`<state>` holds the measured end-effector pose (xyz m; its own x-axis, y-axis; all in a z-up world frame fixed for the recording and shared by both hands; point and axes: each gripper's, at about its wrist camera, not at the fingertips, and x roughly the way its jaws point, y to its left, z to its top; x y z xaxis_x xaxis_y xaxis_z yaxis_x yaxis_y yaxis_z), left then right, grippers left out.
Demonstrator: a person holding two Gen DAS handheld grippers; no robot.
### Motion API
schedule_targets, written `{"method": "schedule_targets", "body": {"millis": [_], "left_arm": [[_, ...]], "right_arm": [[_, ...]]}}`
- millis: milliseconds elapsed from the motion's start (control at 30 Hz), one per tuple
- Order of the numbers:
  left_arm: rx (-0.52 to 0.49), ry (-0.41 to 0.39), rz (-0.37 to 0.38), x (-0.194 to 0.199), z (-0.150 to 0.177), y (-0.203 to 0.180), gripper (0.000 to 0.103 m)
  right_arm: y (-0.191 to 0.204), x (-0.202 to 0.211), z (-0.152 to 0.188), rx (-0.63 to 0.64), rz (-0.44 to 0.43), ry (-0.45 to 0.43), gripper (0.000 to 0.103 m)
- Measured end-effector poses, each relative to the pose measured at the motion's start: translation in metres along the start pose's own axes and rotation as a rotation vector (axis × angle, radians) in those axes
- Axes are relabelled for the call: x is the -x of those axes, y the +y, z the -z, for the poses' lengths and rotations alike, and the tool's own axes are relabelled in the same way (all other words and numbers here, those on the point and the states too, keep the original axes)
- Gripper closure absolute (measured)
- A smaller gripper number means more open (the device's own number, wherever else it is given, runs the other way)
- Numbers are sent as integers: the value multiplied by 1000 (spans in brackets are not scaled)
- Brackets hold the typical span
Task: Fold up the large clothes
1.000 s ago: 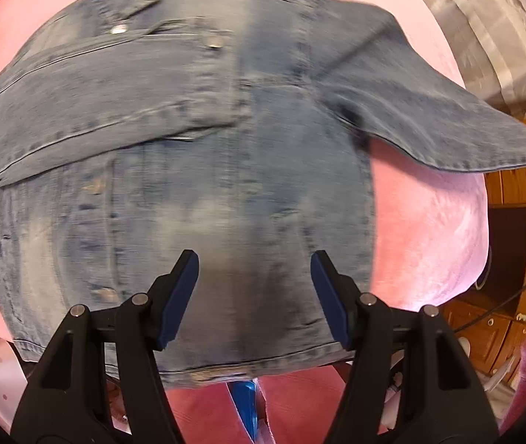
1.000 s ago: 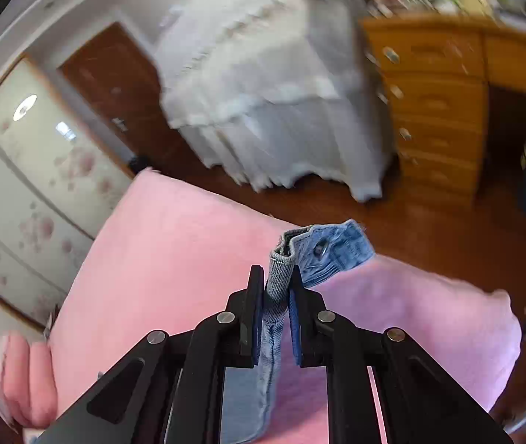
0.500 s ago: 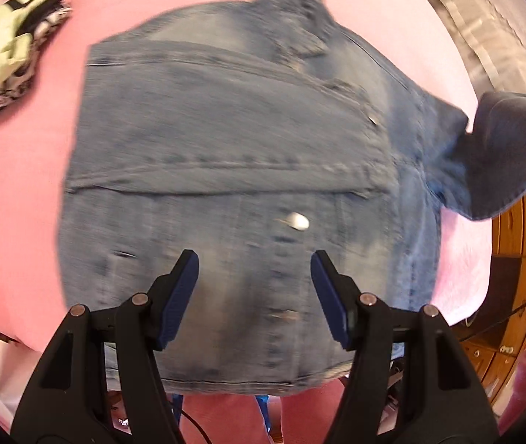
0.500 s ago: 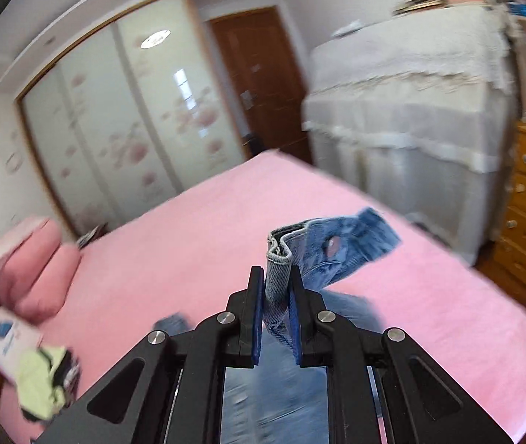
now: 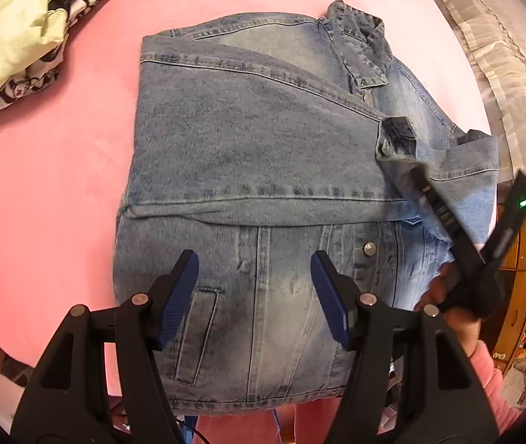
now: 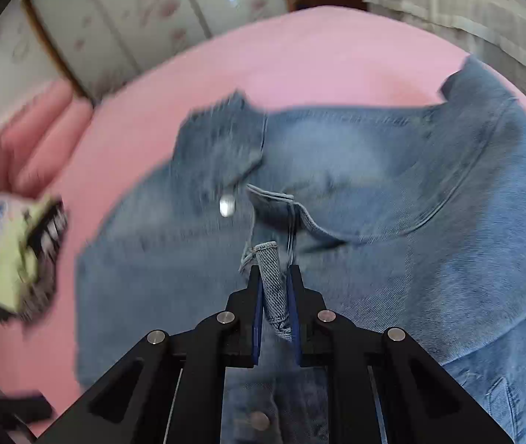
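A blue denim jacket lies front up on the pink bed, collar far, one sleeve folded across its chest. My left gripper is open and empty, hovering over the jacket's lower front. My right gripper is shut on the cuff of the other sleeve and holds it low over the jacket's chest. The right gripper also shows in the left wrist view, at the jacket's right side.
A folded pale green and black-and-white garment lies at the bed's far left; it also shows in the right wrist view. Pink pillows lie near sliding wardrobe doors. A lace-covered piece of furniture and wooden drawers stand right.
My right gripper has swung the sleeve cuff from out over the bed's right side in over the jacket and lowered it. The left gripper has pulled back, staying open.
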<state>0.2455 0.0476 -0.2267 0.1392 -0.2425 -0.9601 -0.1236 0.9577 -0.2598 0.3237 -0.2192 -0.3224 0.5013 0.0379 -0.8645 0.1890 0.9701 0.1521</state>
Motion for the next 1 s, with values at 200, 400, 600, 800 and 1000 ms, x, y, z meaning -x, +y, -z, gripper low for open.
{"method": "schedule_targets", "body": {"millis": [200,400,600,800,1000], "left_arm": [[-53,10,31,-9,-9,-24,43],[35,61,209,-29,-13,-54,43],[95,71,291,-59,-13,-100,43],[114,137,210,-100,-21,-138,43],[282,219,240,-140,-27,-151,44]], "right_arm": [[-14,-2,12,20,-60,104,63],[-35,32,21,44,-62,99,40],[-81,61,43,29,-57,163,40],[-128,76,60,12,-73,249,40],[-174,90,64,41,-48,280,40]]}}
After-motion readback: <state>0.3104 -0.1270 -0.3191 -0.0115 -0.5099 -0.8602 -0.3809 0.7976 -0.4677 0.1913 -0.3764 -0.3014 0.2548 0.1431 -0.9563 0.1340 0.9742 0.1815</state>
